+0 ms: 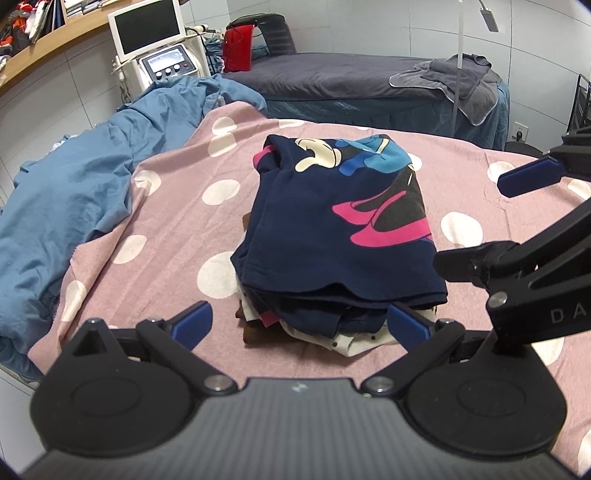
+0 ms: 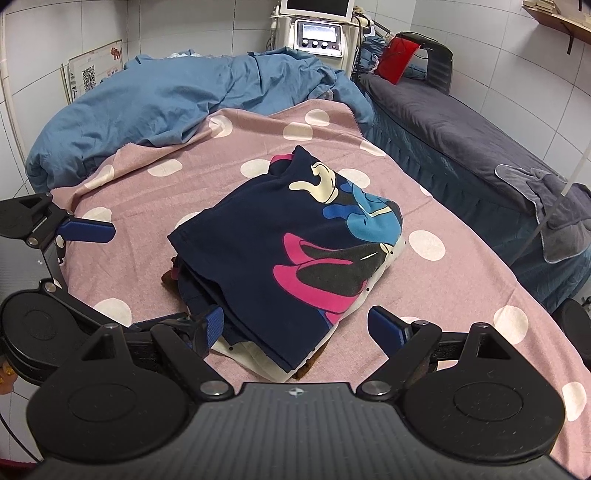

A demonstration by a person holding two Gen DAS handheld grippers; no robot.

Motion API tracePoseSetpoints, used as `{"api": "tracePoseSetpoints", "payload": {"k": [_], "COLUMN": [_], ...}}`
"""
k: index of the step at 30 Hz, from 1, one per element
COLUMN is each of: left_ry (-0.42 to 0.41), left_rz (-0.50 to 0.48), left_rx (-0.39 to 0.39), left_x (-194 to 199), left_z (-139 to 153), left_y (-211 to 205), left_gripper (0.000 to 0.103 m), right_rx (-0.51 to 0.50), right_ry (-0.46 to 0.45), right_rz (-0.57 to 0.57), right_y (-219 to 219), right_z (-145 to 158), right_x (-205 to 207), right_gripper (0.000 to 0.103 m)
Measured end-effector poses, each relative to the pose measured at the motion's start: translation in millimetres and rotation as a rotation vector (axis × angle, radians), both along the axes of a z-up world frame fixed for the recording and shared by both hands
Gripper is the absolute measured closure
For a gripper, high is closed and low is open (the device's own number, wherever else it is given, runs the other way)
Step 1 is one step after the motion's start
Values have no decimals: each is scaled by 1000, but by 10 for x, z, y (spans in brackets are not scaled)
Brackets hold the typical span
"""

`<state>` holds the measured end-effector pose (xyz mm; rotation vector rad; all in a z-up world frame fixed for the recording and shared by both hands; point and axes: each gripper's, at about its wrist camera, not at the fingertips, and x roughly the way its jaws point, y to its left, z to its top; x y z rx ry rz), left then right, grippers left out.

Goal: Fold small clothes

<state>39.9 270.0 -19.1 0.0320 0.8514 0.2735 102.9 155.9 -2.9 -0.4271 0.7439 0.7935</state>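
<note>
A folded navy shirt (image 1: 332, 221) (image 2: 280, 254) with a pink, blue and cream cartoon print tops a small stack of folded clothes on the pink polka-dot sheet (image 1: 177, 229) (image 2: 184, 184). White and brown garments (image 1: 354, 339) (image 2: 258, 354) peek out beneath it. My left gripper (image 1: 301, 325) is open at the stack's near edge, empty; it also shows at the left of the right wrist view (image 2: 88, 230). My right gripper (image 2: 295, 325) is open, straddling the stack's near corner, holding nothing; it also shows at the right edge (image 1: 528, 181).
A crumpled blue duvet (image 1: 92, 166) (image 2: 177, 96) lies along the far left of the bed. A second bed with a dark grey cover (image 1: 332, 77) (image 2: 461, 125) stands beyond, a grey towel (image 1: 461, 81) on it. A white machine with a screen (image 1: 159, 48) (image 2: 317, 33) stands by the wall.
</note>
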Motion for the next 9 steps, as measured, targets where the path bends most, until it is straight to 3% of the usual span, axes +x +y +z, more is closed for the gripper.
{"api": "tracePoseSetpoints", "payload": {"k": [9], "left_ry": [-31], "left_rz": [4], "left_rx": [-3], "left_x": [1], "left_z": [-12], "left_y": [40], "left_gripper": [0], "right_rx": [16], "right_ry": [12], "right_rz": [-14], "right_y": [7], "right_z": [-18], "right_x": [18], "right_gripper": [0]}}
